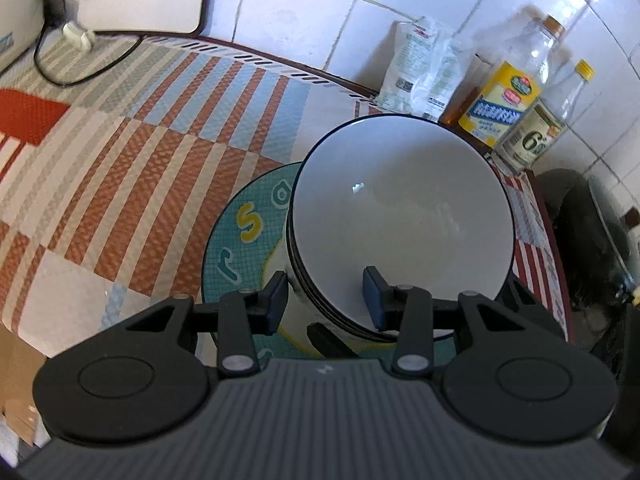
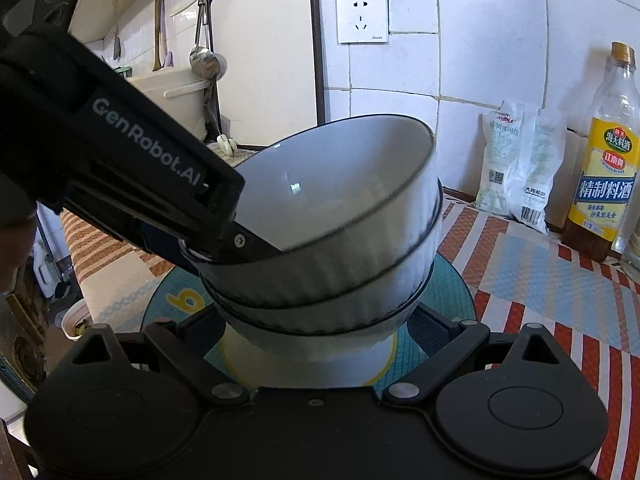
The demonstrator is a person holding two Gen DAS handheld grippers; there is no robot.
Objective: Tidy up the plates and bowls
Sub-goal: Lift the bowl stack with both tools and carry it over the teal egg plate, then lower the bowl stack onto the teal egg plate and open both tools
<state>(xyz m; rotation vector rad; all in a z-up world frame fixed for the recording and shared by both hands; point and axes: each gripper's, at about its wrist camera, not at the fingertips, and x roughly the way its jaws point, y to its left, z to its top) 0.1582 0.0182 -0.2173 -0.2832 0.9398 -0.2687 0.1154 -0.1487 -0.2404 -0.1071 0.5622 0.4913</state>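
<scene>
Stacked bowls (image 1: 400, 224) are gripped by the left gripper (image 1: 326, 300) above a teal plate (image 1: 240, 240).
Rim clamped between part-closed jaws; stack is best lowered level, centred; right gripper's (image 2: 316, 332) opening cannot be told.

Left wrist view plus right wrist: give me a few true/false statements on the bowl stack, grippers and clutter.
1. The bowls are stacked on a teal plate. True.
2. The left gripper has one finger inside the top bowl and one outside. True.
3. The top bowl holds food. False: it is empty.
4. In the left wrist view the bottles stand left of the stack. False: they stand to its right, by the tiled wall.
</scene>
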